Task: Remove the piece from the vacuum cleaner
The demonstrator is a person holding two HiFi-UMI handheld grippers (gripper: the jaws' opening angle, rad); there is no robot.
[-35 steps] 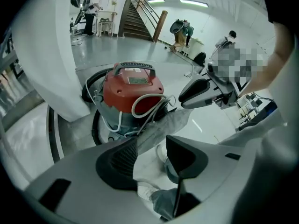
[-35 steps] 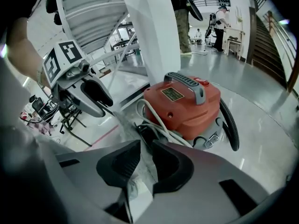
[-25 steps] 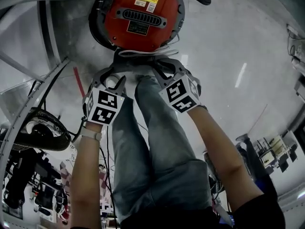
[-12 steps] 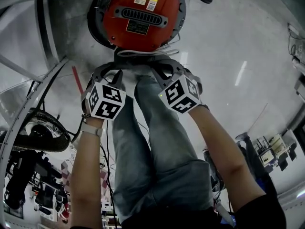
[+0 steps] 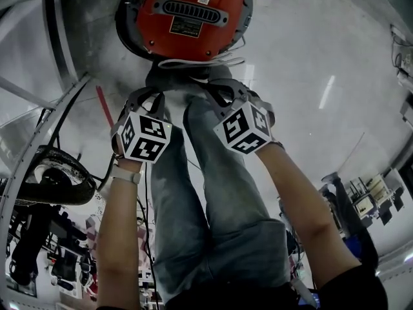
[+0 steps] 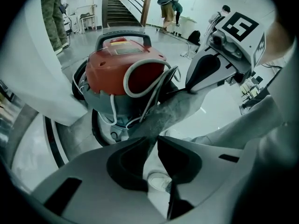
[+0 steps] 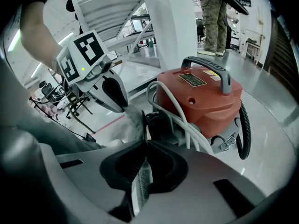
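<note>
A glossy pale grey floor (image 5: 310, 57) is stretching out under everything, with a white staircase and some distant people showing in the background of the left gripper view. The red vacuum cleaner (image 5: 187, 11) is standing on that floor just in front of the person's legs in blue jeans (image 5: 213, 192). A white cord (image 6: 140, 69) is looping over its back, and a black hose (image 7: 245, 125) is curving along its side.

A grey cloth piece (image 6: 173, 111) is hanging off the near side of the vacuum cleaner, stretched between the two grippers. The left gripper (image 6: 156, 141) is pointing steeply down; its jaws have just been closing and are pinching one end of the cloth piece at their tips. The right gripper (image 7: 142, 146) has also just been closing its jaws, which are now pressing together on the other end. A white label (image 7: 140, 181) is dangling below them.
</note>
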